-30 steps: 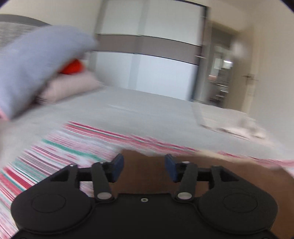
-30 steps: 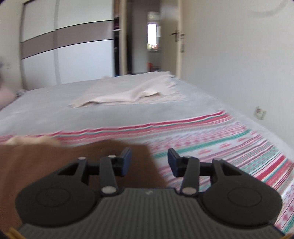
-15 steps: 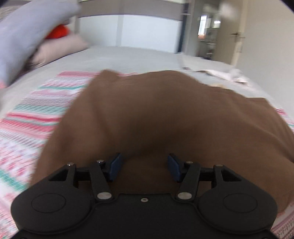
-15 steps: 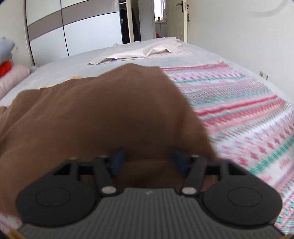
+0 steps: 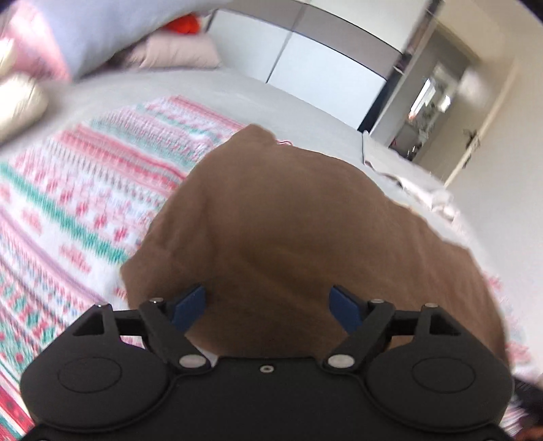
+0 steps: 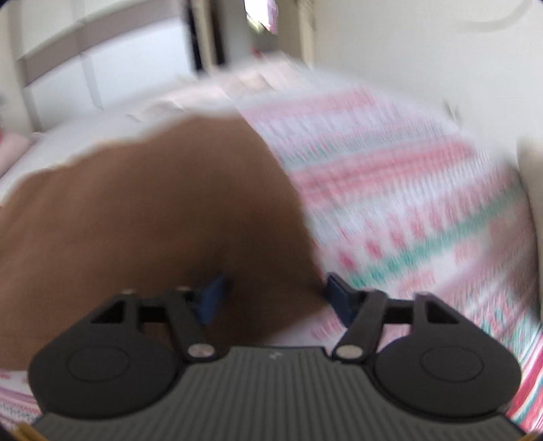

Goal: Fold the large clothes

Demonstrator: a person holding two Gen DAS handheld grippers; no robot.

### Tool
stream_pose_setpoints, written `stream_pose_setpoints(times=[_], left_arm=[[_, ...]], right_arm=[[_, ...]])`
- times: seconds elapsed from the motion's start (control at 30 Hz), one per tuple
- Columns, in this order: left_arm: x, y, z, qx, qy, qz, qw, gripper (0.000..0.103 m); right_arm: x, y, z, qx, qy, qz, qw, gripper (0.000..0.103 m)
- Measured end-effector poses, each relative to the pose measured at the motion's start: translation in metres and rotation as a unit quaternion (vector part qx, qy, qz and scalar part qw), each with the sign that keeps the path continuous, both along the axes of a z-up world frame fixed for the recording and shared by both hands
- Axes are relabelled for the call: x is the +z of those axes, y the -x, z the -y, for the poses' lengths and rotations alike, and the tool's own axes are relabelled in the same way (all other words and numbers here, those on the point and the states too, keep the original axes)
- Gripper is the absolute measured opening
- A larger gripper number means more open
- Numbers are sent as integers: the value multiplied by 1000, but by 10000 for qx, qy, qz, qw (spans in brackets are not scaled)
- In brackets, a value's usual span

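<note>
A large brown garment [image 5: 288,230] lies spread on the patterned bedspread [image 5: 78,203], its near edge just under both grippers. My left gripper [image 5: 268,307] hangs over the near left part of it, jaws opening wide, blue pads apart and pressing on nothing; brown cloth lies below the gap. In the right wrist view the same brown garment [image 6: 146,210] fills the left half. My right gripper [image 6: 276,295] is over its near right corner, jaws opening, pads not touching the cloth. This view is blurred by motion.
Pillows and a grey cushion [image 5: 101,30] are piled at the head of the bed on the left. A pale garment [image 5: 417,190] lies crumpled farther back on the grey sheet. A wardrobe [image 5: 322,68] and an open doorway [image 5: 437,101] stand beyond the bed.
The brown garment came forward over the bedspread and now lies flat. Both grippers have swung down over its near edge and their jaws have spread wider, letting the cloth go.
</note>
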State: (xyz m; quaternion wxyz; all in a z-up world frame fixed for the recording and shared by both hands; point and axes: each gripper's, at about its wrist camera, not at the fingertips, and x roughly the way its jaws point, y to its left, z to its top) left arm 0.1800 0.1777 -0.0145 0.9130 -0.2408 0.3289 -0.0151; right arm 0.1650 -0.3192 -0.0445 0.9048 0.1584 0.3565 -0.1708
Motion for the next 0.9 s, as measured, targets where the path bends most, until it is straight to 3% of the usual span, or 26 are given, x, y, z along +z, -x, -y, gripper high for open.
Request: stream_pose_setpoints(times=[0.03, 0.1, 0.17, 0.3, 0.43, 0.67, 0.9], left_arm=[[3, 1, -9, 32, 305, -3, 9995, 80], [11, 5, -28, 228, 763, 71, 9968, 87], [16, 14, -42, 512, 883, 183, 9946, 90], [17, 19, -60, 906, 1148, 10, 9892, 90], [4, 23, -65, 925, 1691, -271, 9809, 90], [-36, 4, -61, 888, 2419, -840, 9626, 90], [-43, 2, -50, 969, 2568, -537, 9601, 89]], right_arm=[[-3, 1, 13, -119, -495, 71, 9987, 71], [3, 3, 23, -245, -818, 176, 9962, 72], [12, 5, 20, -301, -617, 207, 9974, 73], [26, 5, 6, -165, -380, 257, 9988, 79], [35, 6, -18, 154, -269, 437, 9986, 84], [47, 7, -65, 754, 679, 558, 9933, 90], [42, 3, -77, 979, 815, 483, 9907, 92]])
